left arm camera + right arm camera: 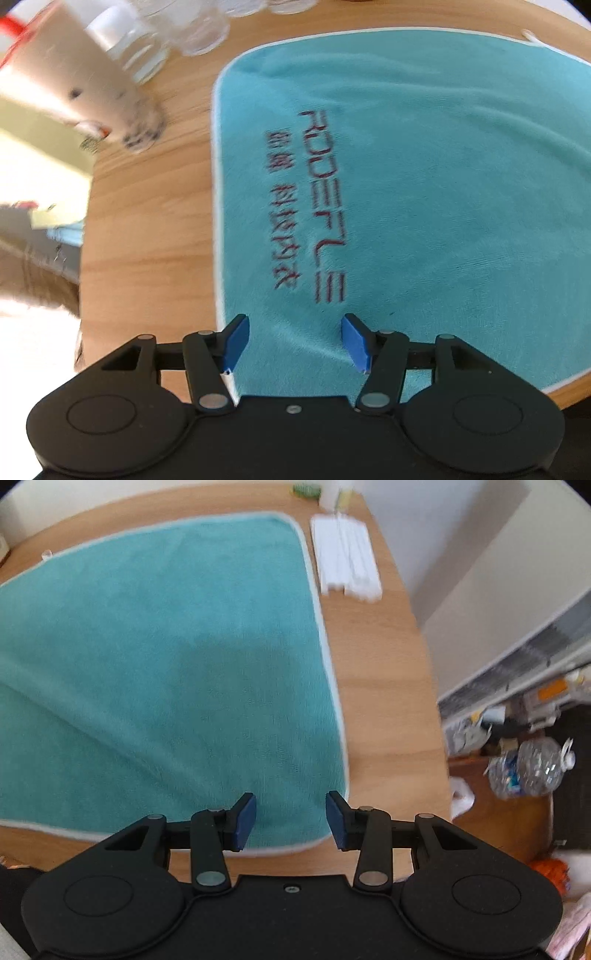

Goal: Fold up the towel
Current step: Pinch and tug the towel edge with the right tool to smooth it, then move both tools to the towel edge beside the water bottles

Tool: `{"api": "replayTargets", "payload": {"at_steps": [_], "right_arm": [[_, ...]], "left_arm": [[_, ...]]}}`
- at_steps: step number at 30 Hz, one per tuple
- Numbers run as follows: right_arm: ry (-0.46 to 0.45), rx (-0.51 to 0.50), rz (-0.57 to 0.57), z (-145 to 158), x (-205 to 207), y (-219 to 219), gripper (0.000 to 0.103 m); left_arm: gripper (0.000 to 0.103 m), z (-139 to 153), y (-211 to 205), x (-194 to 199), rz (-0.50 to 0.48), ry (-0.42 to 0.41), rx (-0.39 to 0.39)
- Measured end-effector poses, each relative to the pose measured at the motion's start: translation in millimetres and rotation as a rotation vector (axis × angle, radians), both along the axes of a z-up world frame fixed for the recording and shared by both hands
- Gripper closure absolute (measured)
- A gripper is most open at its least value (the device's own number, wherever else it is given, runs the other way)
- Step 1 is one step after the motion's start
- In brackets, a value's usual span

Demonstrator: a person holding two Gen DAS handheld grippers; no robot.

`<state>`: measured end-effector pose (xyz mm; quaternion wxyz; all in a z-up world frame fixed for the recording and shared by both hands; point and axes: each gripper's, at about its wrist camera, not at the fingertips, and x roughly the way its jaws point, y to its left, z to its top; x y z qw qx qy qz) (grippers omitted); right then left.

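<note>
A teal towel (pixel 424 177) with a white hem and dark red lettering lies spread flat on the wooden table (pixel 147 229). My left gripper (pixel 295 341) hovers open over the towel's near left corner, blue pads apart with nothing between them. In the right wrist view the same towel (pixel 166 657) fills the left and middle. My right gripper (pixel 291 819) is open just above the towel's near right corner, its pads apart and empty.
Clear plastic bottles (pixel 147 40) and a beige container (pixel 74 85) stand at the table's far left. A white ribbed block (pixel 345 559) lies beyond the towel's right edge. The table edge drops off at right, with plastic bottles (pixel 532 768) and clutter on the floor.
</note>
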<state>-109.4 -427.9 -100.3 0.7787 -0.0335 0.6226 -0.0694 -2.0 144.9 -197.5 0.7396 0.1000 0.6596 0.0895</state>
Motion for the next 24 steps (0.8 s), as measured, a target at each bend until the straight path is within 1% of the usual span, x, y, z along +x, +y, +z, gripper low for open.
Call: {"api": "replayTargets", "payload": {"at_steps": [1,3,5,6,9,11,13,15,16,18,21,24], "right_arm": [[-0.007,0.0,-0.004,2,2,-1,0.054],[-0.008,-0.002,-0.018,1,4,-5,0.052],[-0.012,-0.002,-0.031,-2,4,-10,0.052],[-0.006,-0.003,-0.034,-5,3,-12,0.052],[0.008,-0.005,-0.039,-13,2,-18,0.051],[-0.001,0.013,-0.039,-14,1,-22,0.05],[0.004,0.033,-0.049,-15,1,-27,0.05],[0.015,0.051,-0.084,-17,2,-36,0.041],[0.02,0.059,-0.101,-18,2,-39,0.041],[0.025,0.066,-0.103,-19,1,-42,0.041],[0.024,0.052,-0.083,-20,-1,-42,0.041],[0.022,0.056,-0.088,-20,-2,-44,0.041]], "left_arm": [[0.045,3,1,-4,0.023,-0.012,0.003],[0.041,8,5,-12,0.079,-0.036,-0.041],[0.038,9,7,-17,0.103,-0.048,-0.074],[0.038,8,7,-20,0.116,-0.05,-0.082],[0.038,2,7,-26,0.143,-0.031,-0.079],[0.037,-2,8,-31,0.15,-0.021,-0.07],[0.037,-3,11,-35,0.155,-0.029,-0.077],[0.034,-4,14,-37,0.164,-0.025,-0.087],[0.033,-4,16,-37,0.176,-0.017,-0.088],[0.025,-7,21,-38,0.205,-0.002,-0.081],[0.024,-8,24,-41,0.199,0.009,-0.062],[0.024,-8,22,-43,0.183,0.018,-0.047]]}}
